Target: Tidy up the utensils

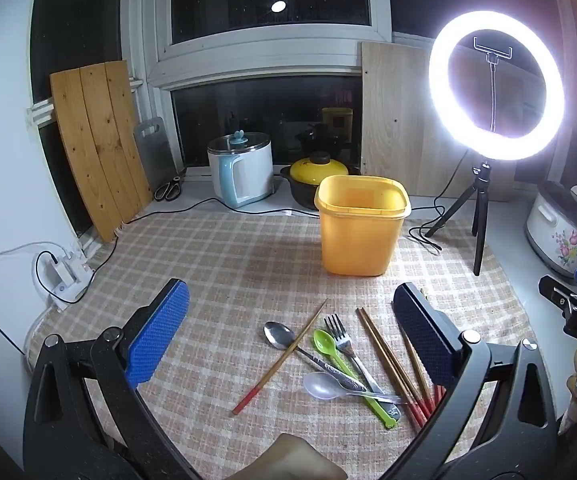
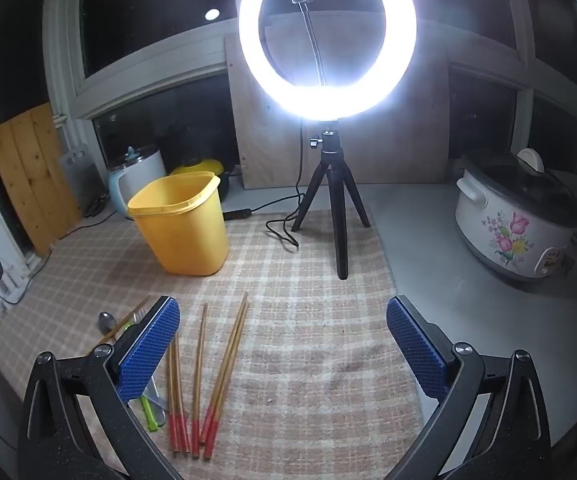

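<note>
A lit ring light [image 2: 327,36] on a tripod [image 2: 334,196] stands near a floral slow cooker [image 2: 516,224] and a wooden board [image 1: 98,144].

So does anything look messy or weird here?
Yes. One chopstick lies alone, crossing the metal spoon, apart from the other chopsticks. The yellow bin looks empty.

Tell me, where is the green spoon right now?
In the left wrist view the green spoon lies on the checked cloth, between the metal spoon and the fork, in front of the yellow bin.
</note>
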Demonstrator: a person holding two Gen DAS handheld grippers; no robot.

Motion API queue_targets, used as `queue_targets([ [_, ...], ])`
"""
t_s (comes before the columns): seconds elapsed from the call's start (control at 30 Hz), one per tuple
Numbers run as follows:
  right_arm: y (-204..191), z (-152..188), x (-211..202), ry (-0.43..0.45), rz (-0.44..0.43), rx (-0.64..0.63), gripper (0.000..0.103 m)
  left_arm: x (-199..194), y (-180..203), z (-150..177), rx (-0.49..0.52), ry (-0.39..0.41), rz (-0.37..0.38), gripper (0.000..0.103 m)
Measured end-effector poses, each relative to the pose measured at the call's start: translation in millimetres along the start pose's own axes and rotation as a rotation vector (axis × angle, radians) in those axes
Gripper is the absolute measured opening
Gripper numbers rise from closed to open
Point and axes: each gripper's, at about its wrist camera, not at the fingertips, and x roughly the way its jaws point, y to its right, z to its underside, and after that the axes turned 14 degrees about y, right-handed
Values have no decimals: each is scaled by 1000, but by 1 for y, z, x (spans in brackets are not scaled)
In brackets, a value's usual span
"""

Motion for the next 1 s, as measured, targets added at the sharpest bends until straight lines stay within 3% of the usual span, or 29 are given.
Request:
queue_targets([
  [1.0, -2, 0, 0, -14, -12, 5, 102, -3, 2, -10, -1, 19, 7, 103],
])
